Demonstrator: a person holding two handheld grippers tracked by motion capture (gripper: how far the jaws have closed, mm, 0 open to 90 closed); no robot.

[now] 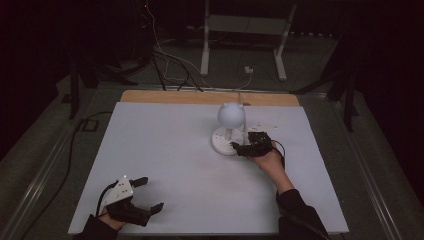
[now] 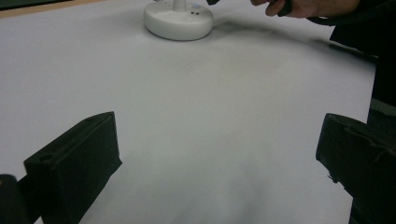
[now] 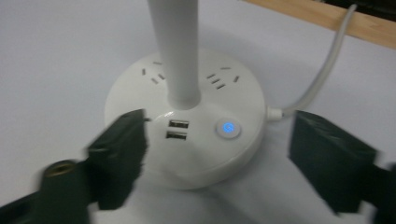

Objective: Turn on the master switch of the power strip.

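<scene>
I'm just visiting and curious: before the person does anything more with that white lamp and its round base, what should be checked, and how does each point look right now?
1. Right gripper open: ok, its jaws stand wide on either side of the lamp base, gripping nothing.
2. Power button lit: ok, it glows blue.
3. Lamp head shining: cannot tell, it looks white but not clearly lit.
4. Lamp standing upright on the table: ok, the stem rises straight from the base.
5. Cable clear of the jaws: ok, it runs off beyond the right jaw.
6. Left gripper out of the way: ok, open near the table's near edge, far from the lamp.
</scene>
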